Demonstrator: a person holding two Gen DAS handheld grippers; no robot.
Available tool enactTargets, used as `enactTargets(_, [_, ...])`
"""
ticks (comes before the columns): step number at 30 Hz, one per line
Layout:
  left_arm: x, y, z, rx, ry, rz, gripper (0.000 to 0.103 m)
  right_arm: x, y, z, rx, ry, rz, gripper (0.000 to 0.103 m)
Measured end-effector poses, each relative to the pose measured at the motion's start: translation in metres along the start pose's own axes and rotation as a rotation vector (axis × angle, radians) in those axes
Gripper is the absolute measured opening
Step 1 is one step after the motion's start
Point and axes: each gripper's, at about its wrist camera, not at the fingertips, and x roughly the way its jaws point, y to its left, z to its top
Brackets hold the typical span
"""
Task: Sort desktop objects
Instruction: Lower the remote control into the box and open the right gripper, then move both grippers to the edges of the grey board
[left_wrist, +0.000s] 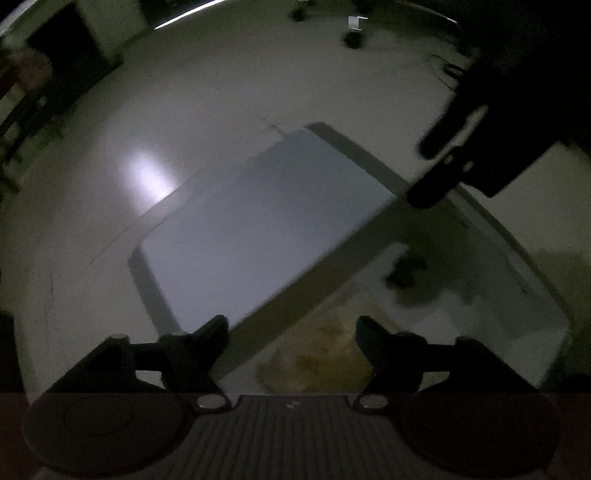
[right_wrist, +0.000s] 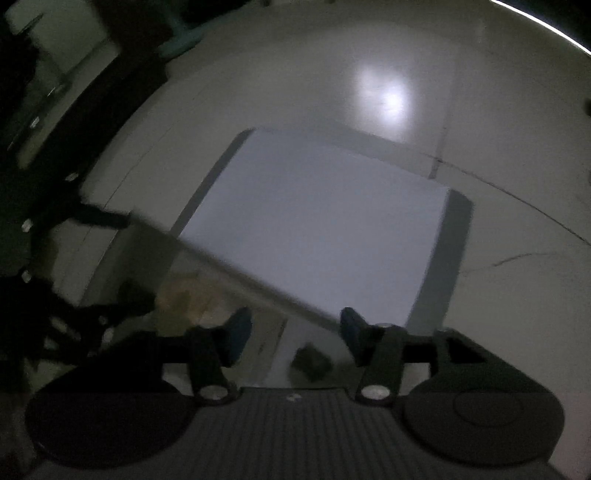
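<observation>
Both tongs are hanging open and empty, pointing down: the left tongs (left_wrist: 291, 332) and right tongs (right_wrist: 295, 332) are hovering over one white storage box (left_wrist: 491, 258), judged free to fetch more. One white lid (left_wrist: 258, 229) is leaning across the box's far part, probably propped aside so the mouth stays reachable. Inside are lying one dark lump (left_wrist: 406, 273) and one yellowish item (left_wrist: 332, 354), too blurred to name, apparently already sorted. The pale floor (left_wrist: 221, 92) is showing beyond
</observation>
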Motion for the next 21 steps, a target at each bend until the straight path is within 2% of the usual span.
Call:
enactTargets(4, [0.008, 0.03, 0.012, -0.129, 0.015, 0.047, 0.093, -0.006, -0.019, 0.015, 0.111, -0.017, -0.015, 0.08])
enactTargets(8, [0.026, 0.067, 0.023, -0.303, 0.04, 0.048, 0.099, 0.0, -0.044, 0.029, 0.201, -0.008, -0.039, 0.082])
enactTargets(12, [0.044, 0.085, 0.032, -0.32, 0.027, 0.008, 0.103, 0.014, -0.071, 0.041, 0.278, 0.005, -0.036, 0.087])
enactTargets(14, [0.055, 0.092, 0.038, -0.314, 0.034, 0.028, 0.103, 0.025, -0.083, 0.046, 0.311, 0.017, -0.046, 0.092])
enactTargets(17, [0.072, 0.106, 0.046, -0.338, 0.081, 0.003, 0.103, 0.045, -0.102, 0.054, 0.35, 0.042, -0.104, 0.097])
enactTargets(19, [0.086, 0.118, 0.049, -0.368, 0.109, -0.002, 0.103, 0.057, -0.113, 0.055, 0.362, 0.064, -0.109, 0.103])
enactTargets(21, [0.1, 0.131, 0.051, -0.401, 0.133, 0.007, 0.103, 0.07, -0.121, 0.055, 0.377, 0.091, -0.111, 0.103])
